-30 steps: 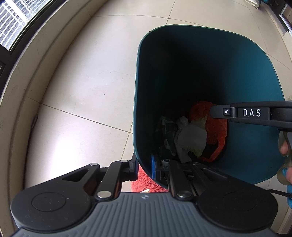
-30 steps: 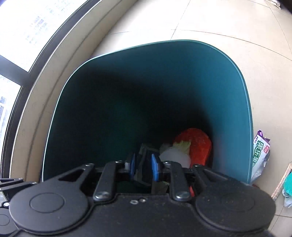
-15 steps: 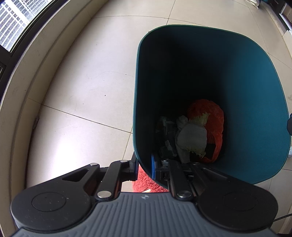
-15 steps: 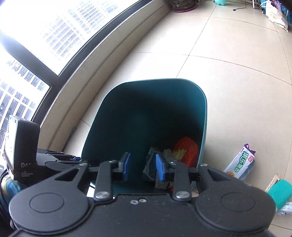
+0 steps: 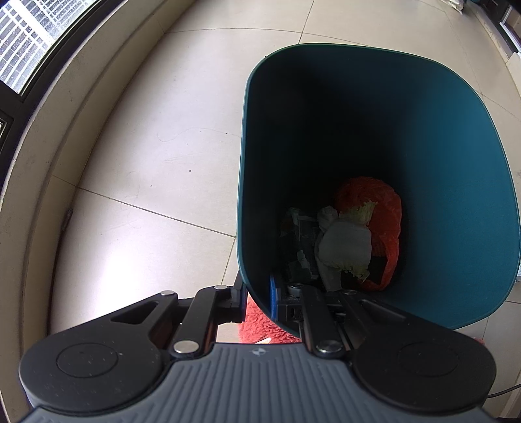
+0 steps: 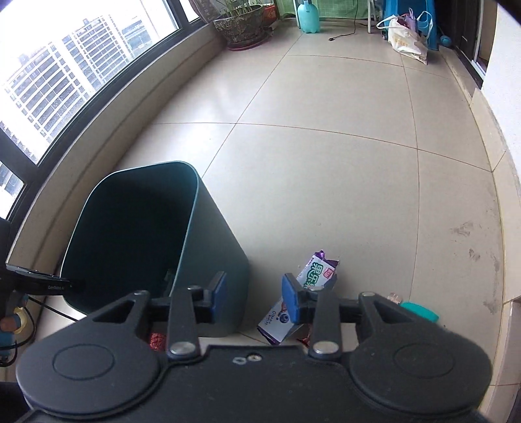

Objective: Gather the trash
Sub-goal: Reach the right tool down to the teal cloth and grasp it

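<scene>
My left gripper (image 5: 258, 296) is shut on the near rim of the teal bin (image 5: 456, 162), one pad outside and one inside. Inside the bin lie an orange bag (image 5: 381, 208), a crumpled white tissue (image 5: 345, 244) and a dark wrapper (image 5: 299, 240). My right gripper (image 6: 254, 297) hangs above the floor to the right of the bin (image 6: 211, 244); its jaws are opening and nothing is between them. Beyond its right pad lie a purple, white and green snack wrapper (image 6: 317, 270) and a white and purple packet (image 6: 276, 322).
A teal object (image 6: 420, 310) lies on the tiles at the right. A red fuzzy thing (image 5: 260, 325) sits by the bin's base. Window ledge (image 6: 107, 136) curves along the left. Plant pot (image 6: 242, 27), teal bottle (image 6: 307, 16) and bags (image 6: 407, 35) stand far back.
The right gripper rose out of the bin and swung to the right over the floor, its jaws widening. It left the left wrist view. The left gripper kept its clamp on the rim.
</scene>
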The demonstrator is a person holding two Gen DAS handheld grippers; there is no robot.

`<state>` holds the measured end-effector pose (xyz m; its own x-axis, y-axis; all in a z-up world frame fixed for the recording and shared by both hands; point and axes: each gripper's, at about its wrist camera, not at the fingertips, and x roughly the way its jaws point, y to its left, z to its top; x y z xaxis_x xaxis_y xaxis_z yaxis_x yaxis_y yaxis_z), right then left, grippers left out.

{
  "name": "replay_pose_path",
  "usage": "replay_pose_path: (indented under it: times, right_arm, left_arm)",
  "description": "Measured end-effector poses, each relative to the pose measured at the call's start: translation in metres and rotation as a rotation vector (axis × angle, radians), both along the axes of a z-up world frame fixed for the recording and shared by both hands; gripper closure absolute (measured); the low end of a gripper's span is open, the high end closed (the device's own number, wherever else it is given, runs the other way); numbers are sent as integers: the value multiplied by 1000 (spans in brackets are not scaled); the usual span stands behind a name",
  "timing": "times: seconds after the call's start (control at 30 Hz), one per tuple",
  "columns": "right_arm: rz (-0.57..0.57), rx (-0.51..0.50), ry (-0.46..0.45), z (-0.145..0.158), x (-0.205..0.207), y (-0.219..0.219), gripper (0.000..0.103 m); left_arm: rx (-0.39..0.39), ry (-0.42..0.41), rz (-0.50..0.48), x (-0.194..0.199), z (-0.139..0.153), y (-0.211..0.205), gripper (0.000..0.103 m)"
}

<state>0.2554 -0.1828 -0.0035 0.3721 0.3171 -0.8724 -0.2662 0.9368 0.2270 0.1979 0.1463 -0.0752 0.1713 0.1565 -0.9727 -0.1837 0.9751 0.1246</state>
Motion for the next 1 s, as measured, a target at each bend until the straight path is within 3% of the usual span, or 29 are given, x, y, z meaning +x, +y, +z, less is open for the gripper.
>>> replay_pose_path:
  times: [0.13, 0.23, 0.57, 0.63, 0.83, 1.0]
  right_arm:
    - [-49, -50, 11, -15, 2, -24, 63]
    - [-86, -80, 14, -27, 5, -44, 52]
    - [-196, -120, 80, -83, 20, -106, 38]
    - [-209, -127, 89, -94, 25, -117, 30]
    - [-272, -145, 190, -150, 40, -167, 15]
    - [-312, -138, 295, -205, 44, -181, 14]
  left_arm:
    - [1, 1, 2, 0, 0, 0, 91]
    - [13, 2, 2, 0, -1, -2, 91]
    - [40, 9, 4, -1, -3, -4, 91]
    - [39, 14, 8, 0, -3, -3, 91]
    - [51, 18, 6, 4, -3, -6, 91]
    - [64, 23, 5, 5, -5, -7, 91]
